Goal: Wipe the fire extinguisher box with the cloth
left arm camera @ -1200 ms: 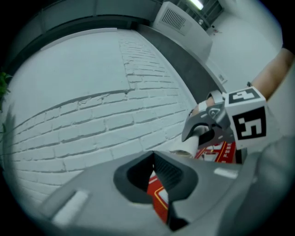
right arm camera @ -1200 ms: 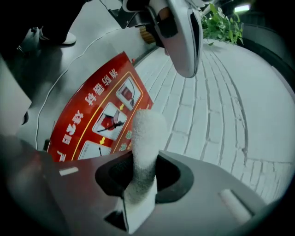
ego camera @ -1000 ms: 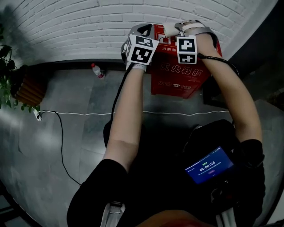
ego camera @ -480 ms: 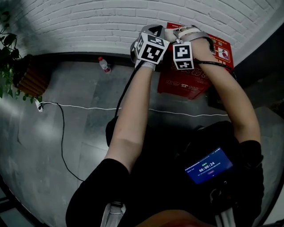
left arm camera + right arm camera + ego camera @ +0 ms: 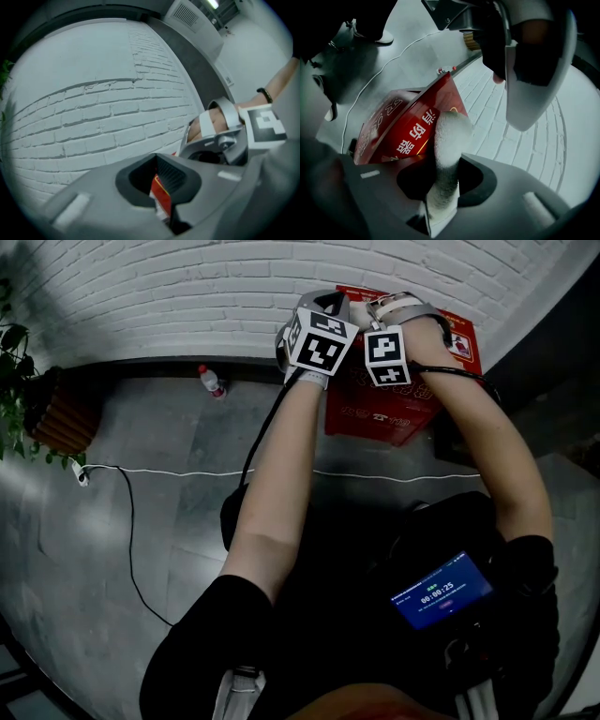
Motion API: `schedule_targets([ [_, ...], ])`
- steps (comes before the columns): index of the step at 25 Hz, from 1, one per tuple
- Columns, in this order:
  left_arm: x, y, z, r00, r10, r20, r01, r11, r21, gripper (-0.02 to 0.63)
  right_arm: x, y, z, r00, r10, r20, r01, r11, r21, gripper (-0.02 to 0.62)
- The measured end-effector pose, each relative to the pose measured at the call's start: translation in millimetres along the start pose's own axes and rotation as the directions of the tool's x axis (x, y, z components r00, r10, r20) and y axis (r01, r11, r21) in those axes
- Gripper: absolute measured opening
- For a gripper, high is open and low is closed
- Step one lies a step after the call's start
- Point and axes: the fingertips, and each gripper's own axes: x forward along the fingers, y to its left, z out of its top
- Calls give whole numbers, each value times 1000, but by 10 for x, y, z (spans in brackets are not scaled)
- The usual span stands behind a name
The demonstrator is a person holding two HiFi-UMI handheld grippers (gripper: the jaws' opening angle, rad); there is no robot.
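Note:
The red fire extinguisher box (image 5: 384, 409) stands on the floor against the white brick wall. Both grippers are side by side over its top back edge. My left gripper (image 5: 326, 304) has its jaws closed to a narrow slit, with a red piece of the box (image 5: 161, 194) pinched in it. My right gripper (image 5: 377, 307) is shut on a white cloth (image 5: 449, 140). The cloth sticks out past the jaws and presses on the box's red panel with white characters (image 5: 403, 126). In the left gripper view, the right gripper (image 5: 225, 140) sits close on the right.
A small water bottle (image 5: 209, 382) stands by the wall, left of the box. A white cable (image 5: 187, 471) runs across the grey floor. A potted plant (image 5: 14, 399) and a wooden planter (image 5: 61, 418) are at far left. A dark opening lies right of the box.
The two grippers have drawn closer together over the box top, the right one with the cloth shifting slightly left. The head view has shifted a little.

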Motion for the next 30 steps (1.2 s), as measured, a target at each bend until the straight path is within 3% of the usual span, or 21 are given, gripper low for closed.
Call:
schedule_targets([
  [10, 115, -417, 312, 999, -40, 35, 39, 998, 43, 0, -74, 341, -511, 997, 48, -54, -46, 998, 37, 98],
  [20, 347, -974, 407, 994, -104, 19, 101, 989, 103, 0, -143, 678, -1007, 993, 71, -92, -62, 993, 98, 98],
  [30, 502, -1384, 567, 987, -159, 37, 154, 982, 106, 0, -241, 1100, -1605, 980, 118, -163, -98, 987, 130, 98],
])
